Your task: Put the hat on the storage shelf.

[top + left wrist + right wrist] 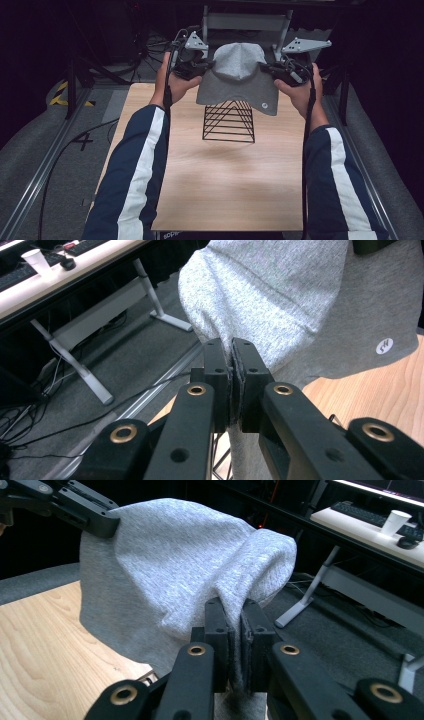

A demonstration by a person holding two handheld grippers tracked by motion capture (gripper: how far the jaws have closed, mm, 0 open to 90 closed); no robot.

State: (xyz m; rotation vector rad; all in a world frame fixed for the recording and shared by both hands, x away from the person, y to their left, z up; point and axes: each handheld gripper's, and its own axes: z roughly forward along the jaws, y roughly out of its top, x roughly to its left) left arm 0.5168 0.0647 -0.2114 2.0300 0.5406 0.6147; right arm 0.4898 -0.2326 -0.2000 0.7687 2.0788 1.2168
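Because each gripper's jaws were clamped on only a thin pinch of the cloth (239, 75), hung at 12 o'clock above the rack (229, 121), it risked slipping free.

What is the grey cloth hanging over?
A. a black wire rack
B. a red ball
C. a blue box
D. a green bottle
A: the grey cloth, pinched at each side by the left gripper and right gripper, hangs above a black wire rack on the table.

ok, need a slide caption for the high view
Both grippers, left and right, hold a grey garment by its edges above a black wire rack.
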